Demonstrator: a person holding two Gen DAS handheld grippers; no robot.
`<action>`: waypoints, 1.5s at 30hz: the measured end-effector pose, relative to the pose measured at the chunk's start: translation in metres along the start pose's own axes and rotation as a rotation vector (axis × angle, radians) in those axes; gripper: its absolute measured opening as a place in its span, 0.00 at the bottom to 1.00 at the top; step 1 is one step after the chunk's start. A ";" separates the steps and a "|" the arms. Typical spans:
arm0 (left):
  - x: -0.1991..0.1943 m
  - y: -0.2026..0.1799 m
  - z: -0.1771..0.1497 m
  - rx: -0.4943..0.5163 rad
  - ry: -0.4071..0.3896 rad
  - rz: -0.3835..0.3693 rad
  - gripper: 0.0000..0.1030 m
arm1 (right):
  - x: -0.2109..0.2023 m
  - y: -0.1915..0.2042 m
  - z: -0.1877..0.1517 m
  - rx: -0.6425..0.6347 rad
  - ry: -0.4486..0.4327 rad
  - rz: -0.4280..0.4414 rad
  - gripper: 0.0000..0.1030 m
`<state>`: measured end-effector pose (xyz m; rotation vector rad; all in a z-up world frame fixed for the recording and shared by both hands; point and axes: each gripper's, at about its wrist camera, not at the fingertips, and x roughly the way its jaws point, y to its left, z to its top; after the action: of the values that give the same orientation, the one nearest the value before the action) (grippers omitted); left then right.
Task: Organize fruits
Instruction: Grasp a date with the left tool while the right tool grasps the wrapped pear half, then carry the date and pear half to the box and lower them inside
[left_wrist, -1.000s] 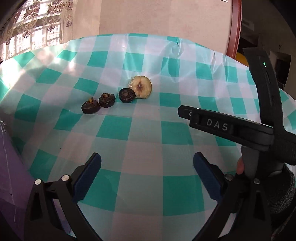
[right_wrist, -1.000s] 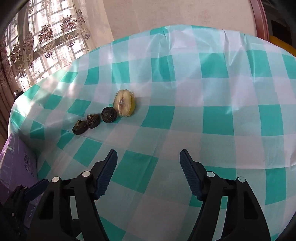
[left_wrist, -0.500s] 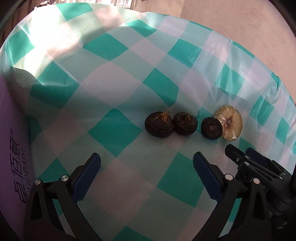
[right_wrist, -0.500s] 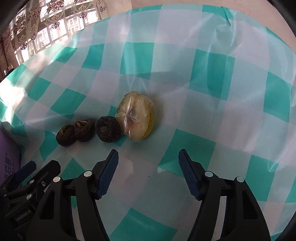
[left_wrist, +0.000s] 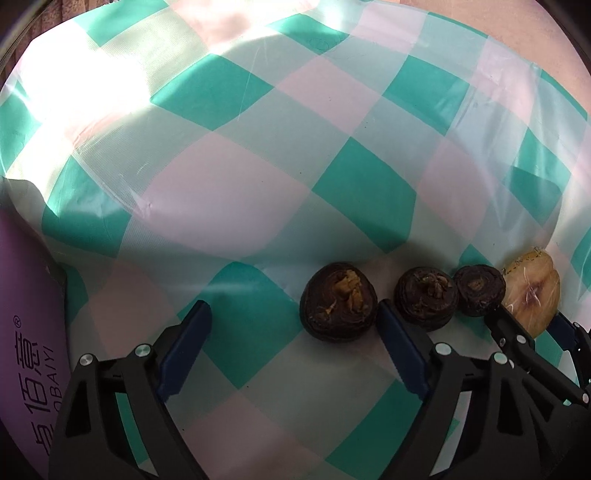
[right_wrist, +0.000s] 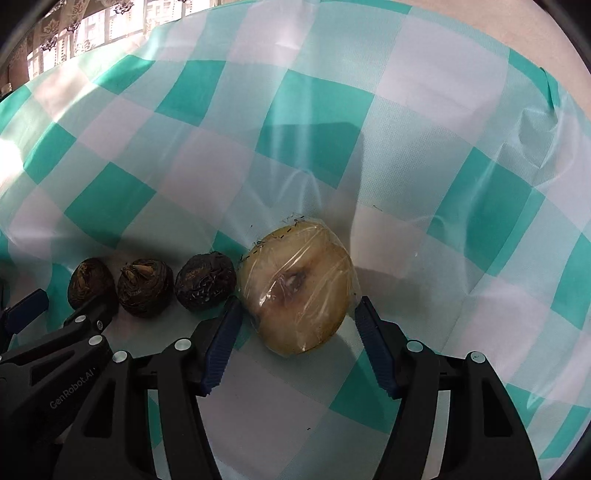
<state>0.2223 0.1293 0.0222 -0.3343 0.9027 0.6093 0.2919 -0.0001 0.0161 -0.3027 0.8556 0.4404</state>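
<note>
Three dark round water chestnuts lie in a row on the checked cloth, with a plastic-wrapped cut pear half (right_wrist: 297, 291) at the right end. My left gripper (left_wrist: 291, 325) is open; the leftmost chestnut (left_wrist: 338, 301) sits between its blue pads, against the right one. The middle chestnut (left_wrist: 424, 298) and the right chestnut (left_wrist: 479, 290) lie beyond that pad. My right gripper (right_wrist: 297, 325) is open with the pear half between its pads, not touching either. The chestnuts also show in the right wrist view (right_wrist: 205, 281).
A teal and white checked tablecloth (left_wrist: 236, 206) covers the table. A purple box with white lettering (left_wrist: 26, 354) stands at the table's left edge. A window with lace curtains (right_wrist: 74, 37) is at the far left.
Both grippers have moved in low toward the fruit. The left one now straddles the leftmost chestnut; the right one now straddles the pear half. Both stay open.
</note>
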 end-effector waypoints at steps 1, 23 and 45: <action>0.000 -0.001 0.001 0.005 -0.006 0.007 0.78 | 0.001 0.000 0.002 0.003 0.001 0.005 0.63; -0.053 0.017 -0.022 -0.001 -0.135 -0.300 0.37 | -0.052 -0.086 -0.058 0.509 -0.175 0.188 0.50; -0.091 0.011 -0.120 0.105 -0.126 -0.366 0.37 | -0.119 -0.051 -0.153 0.552 -0.169 0.199 0.50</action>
<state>0.0975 0.0443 0.0255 -0.3522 0.7263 0.2410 0.1479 -0.1397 0.0179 0.3267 0.8100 0.3898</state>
